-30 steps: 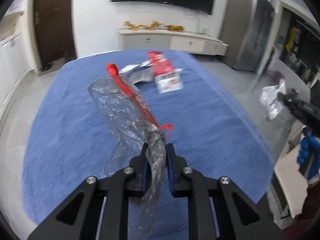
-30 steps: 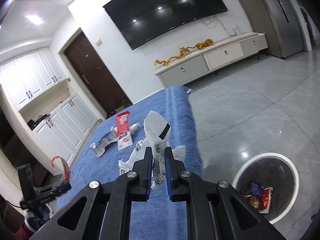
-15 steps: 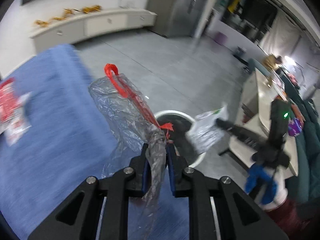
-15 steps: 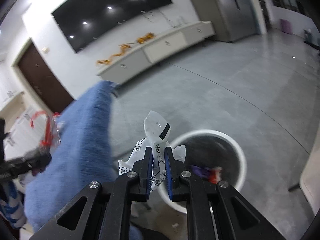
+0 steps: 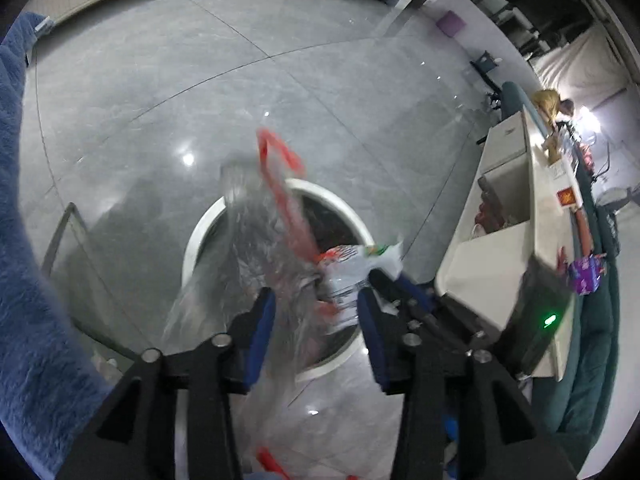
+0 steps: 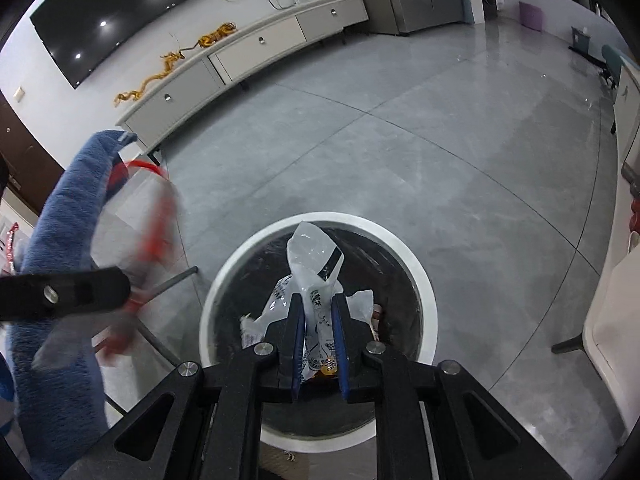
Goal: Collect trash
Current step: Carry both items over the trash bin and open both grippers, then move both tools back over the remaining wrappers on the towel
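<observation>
My left gripper (image 5: 316, 312) is open above the round white-rimmed bin (image 5: 192, 240). The clear plastic bag with a red drawstring (image 5: 260, 248) hangs blurred between its spread jaws, loose. My right gripper (image 6: 318, 328) is shut on a white printed wrapper (image 6: 312, 256) and holds it over the bin (image 6: 420, 272). The same wrapper (image 5: 352, 268) and right gripper show at the right in the left wrist view. The left gripper's finger (image 6: 60, 290) and the blurred bag (image 6: 156, 216) show at the left in the right wrist view.
The blue-covered table edge (image 5: 24, 240) runs along the left, also seen in the right wrist view (image 6: 68, 240). A white counter (image 5: 516, 240) stands to the right of the bin. A low white cabinet (image 6: 248, 48) lines the far wall. Trash lies in the bin.
Both grippers swung from the table to over the bin. My left gripper opened and the clear bag came loose. The right gripper stayed shut on the wrapper.
</observation>
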`<action>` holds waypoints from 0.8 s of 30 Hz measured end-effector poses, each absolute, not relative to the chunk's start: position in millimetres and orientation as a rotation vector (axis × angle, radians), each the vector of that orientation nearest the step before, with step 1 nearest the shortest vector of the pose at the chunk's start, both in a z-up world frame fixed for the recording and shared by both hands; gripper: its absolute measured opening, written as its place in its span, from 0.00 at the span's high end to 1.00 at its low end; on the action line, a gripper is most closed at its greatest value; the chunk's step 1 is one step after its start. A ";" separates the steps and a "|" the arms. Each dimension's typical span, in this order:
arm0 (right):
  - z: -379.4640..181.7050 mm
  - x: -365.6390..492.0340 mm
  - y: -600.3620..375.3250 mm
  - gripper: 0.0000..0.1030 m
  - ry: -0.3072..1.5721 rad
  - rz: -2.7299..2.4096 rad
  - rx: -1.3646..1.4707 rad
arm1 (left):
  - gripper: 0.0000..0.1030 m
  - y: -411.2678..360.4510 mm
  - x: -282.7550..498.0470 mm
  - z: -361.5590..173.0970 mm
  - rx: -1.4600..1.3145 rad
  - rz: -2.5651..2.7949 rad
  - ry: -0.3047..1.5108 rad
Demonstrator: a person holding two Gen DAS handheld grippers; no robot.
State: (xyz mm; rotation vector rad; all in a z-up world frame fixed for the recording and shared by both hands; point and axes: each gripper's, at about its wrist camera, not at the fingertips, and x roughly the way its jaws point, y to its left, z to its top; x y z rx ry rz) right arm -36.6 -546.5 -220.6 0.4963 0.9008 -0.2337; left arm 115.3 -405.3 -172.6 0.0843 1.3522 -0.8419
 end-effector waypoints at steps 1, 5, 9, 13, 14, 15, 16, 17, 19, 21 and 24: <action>-223.5 -35.2 -547.3 0.85 0.908 -0.238 0.492 | 0.53 -406.3 116.3 -170.7 0.086 -0.840 1.342; -224.0 -35.6 -548.8 0.82 0.913 -0.243 0.498 | 0.51 -406.3 114.0 -171.7 0.068 -0.838 1.328; -213.3 -39.1 -547.7 0.63 0.899 -0.248 0.499 | 0.51 -395.9 106.7 -157.9 0.073 -0.824 1.260; -194.1 -48.7 -543.9 0.58 0.868 -0.239 0.496 | 0.51 -382.2 91.9 -129.0 0.064 -0.835 1.153; -187.2 -51.0 -541.6 0.53 0.855 -0.236 0.494 | 0.51 -378.0 89.8 -122.7 0.056 -0.836 1.134; -181.9 -52.3 -539.6 0.50 0.844 -0.233 0.491 | 0.51 -370.6 85.6 -112.1 0.047 -0.832 1.095; -171.8 -55.3 -535.0 0.47 0.824 -0.226 0.482 | 0.51 -364.4 83.2 -103.6 0.045 -0.826 1.067; -162.4 -56.5 -529.5 0.46 0.810 -0.221 0.473 | 0.51 -359.2 80.1 -95.7 0.041 -0.825 1.041; -144.8 -59.7 -519.4 0.43 0.782 -0.207 0.451 | 0.51 -347.3 75.2 -82.4 0.026 -0.824 1.001; -125.4 -63.6 -507.5 0.38 0.746 -0.195 0.423 | 0.51 -330.1 69.0 -66.7 -0.007 -0.818 0.953; -97.8 -68.7 -489.4 0.32 0.689 -0.180 0.383 | 0.51 -301.8 60.3 -41.3 -0.055 -0.819 0.887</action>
